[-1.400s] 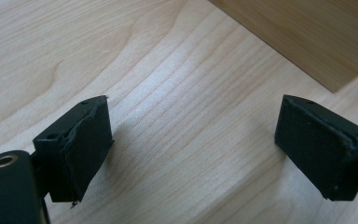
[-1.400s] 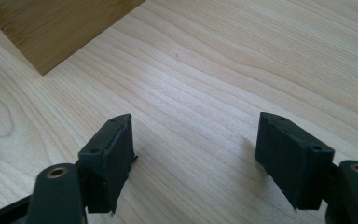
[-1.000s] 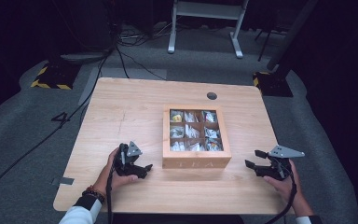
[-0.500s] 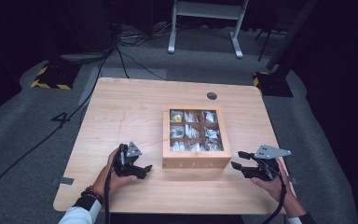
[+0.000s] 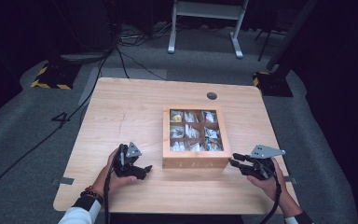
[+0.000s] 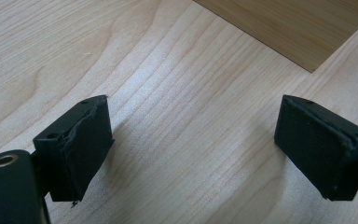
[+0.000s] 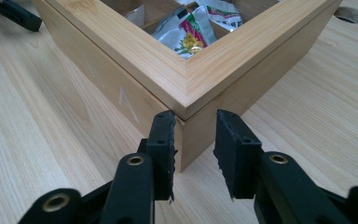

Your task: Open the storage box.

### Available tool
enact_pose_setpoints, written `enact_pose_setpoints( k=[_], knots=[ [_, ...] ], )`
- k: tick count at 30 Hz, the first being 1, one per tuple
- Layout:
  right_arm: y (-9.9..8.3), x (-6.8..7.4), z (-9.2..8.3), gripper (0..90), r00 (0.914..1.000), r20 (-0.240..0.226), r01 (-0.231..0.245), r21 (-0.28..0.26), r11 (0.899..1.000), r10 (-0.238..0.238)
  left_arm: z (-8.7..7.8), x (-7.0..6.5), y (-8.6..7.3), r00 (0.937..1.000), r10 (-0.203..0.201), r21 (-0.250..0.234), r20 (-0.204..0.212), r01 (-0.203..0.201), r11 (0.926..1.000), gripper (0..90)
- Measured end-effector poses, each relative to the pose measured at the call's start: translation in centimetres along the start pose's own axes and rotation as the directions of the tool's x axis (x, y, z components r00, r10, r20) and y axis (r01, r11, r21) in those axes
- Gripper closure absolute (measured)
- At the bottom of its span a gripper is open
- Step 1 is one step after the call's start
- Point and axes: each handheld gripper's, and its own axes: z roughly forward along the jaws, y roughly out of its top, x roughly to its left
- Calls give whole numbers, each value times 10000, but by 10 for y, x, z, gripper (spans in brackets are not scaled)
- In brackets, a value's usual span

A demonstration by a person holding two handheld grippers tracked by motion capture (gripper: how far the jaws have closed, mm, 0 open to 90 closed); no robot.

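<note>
- Box (image 5: pixel 195 160), wooden with a glass-paned lid, sits right of centre on the table (image 5: pixel 130 107), near the front edge; packets (image 7: pixel 189 35) fill its compartments.
- Right gripper (image 5: pixel 234 163) is at the box's front right corner; its jaws have just been closing, the corner lies between them, and a gap shows beside one pad.
- Left gripper (image 5: pixel 145 171) rests on the table left of the box, jaws wide apart and empty.

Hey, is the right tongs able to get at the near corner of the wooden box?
Probably yes: the right tongs sit right at the wooden box corner, half closed around it, with nothing between.
</note>
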Motion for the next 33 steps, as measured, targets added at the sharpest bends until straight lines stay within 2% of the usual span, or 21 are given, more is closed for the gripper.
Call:
enact_pose_setpoints(
  k=[6,23,33],
  knots=[
    [0,3,4,716,10000,-6,-29,-58,10000,29,0,0,0,10000,4,1,-1,-4,10000,114],
    [5,6,0,711,9996,263,103,-358,9993,-93,-1,-1,0,10000,3,24,-1,-3,10000,117],
    [15,5,-7,703,9991,402,145,-797,9967,-113,-3,2,4,9999,59,209,137,-62,9998,175]
  ],
)
